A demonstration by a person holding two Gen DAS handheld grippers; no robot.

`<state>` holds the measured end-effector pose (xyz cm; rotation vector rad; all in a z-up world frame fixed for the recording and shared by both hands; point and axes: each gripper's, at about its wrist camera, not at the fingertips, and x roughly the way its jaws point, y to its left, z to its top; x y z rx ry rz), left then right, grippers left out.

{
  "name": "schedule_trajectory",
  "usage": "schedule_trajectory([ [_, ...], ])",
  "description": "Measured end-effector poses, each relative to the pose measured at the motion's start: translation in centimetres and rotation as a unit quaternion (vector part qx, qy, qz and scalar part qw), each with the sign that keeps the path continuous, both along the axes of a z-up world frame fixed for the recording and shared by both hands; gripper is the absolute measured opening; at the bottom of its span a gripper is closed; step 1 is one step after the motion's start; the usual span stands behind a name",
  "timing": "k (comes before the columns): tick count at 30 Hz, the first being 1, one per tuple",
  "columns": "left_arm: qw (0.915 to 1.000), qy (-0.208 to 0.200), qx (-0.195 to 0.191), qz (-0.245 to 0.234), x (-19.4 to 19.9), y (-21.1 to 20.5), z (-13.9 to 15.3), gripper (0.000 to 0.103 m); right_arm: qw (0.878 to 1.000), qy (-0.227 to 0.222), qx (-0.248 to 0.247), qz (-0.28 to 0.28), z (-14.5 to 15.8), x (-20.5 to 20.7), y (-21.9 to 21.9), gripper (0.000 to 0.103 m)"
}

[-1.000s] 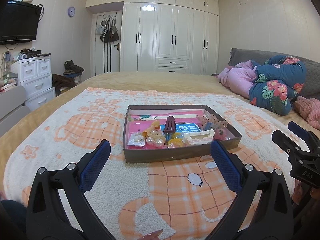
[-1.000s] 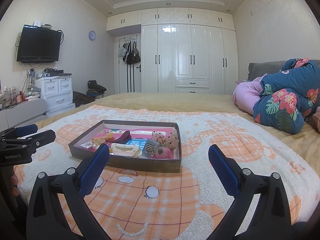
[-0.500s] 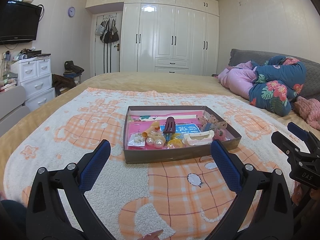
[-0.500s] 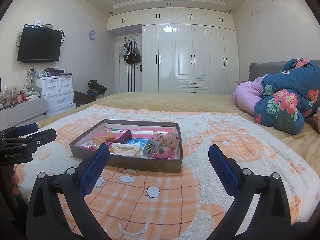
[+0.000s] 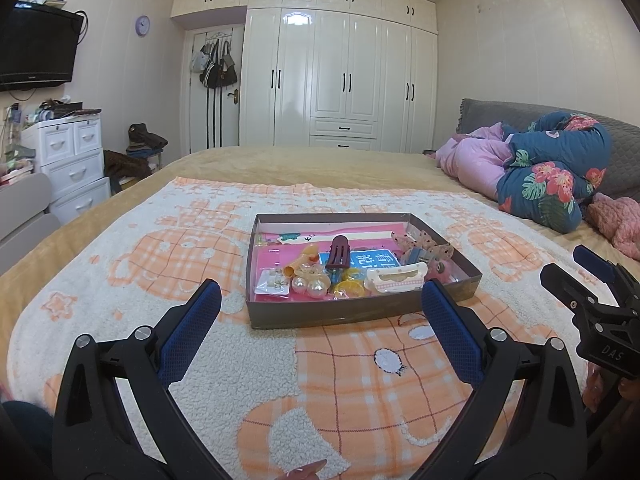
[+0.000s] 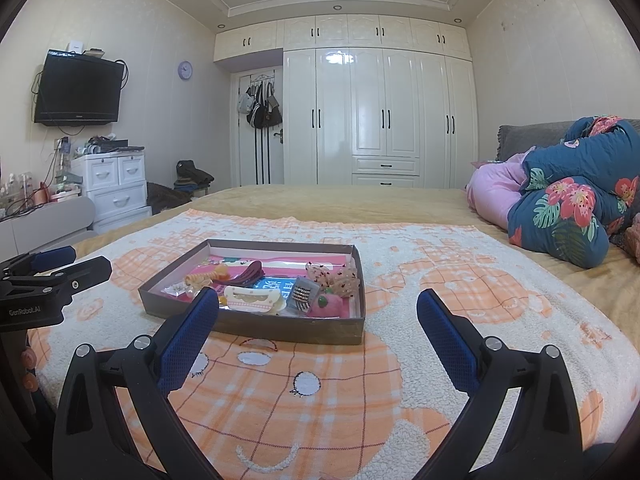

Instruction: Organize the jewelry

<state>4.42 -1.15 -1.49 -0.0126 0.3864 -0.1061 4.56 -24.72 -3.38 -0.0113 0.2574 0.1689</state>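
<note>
A shallow brown cardboard tray with a pink lining sits on the orange-and-white blanket; it also shows in the right wrist view. It holds hair clips and jewelry: a dark red claw clip, pearl pieces, a white scalloped clip and a pink strawberry piece. My left gripper is open and empty, just short of the tray's near wall. My right gripper is open and empty, near the tray's near right corner.
The tray lies on a bed covered by the blanket. Folded quilts lie at the right. White drawers stand left of the bed, and wardrobes line the far wall. The other gripper shows at each view's edge.
Both grippers have edged slightly closer to the tray. Both stay open and empty.
</note>
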Motion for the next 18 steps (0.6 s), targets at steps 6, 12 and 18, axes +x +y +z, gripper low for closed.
schedule_trajectory([
  [6,1.0,0.0,0.0,0.0,0.03,-0.01,0.01,0.092,1.0,0.001,0.0,0.001,-0.05,0.02,0.04,0.097],
  [12,1.0,0.0,0.0,0.0,0.03,-0.01,-0.05,0.092,1.0,0.001,0.0,0.002,-0.05,-0.01,0.07,0.097],
  [18,1.0,-0.001,0.0,0.0,0.02,0.03,-0.06,0.092,1.0,0.001,0.0,0.001,-0.01,0.02,0.03,0.097],
])
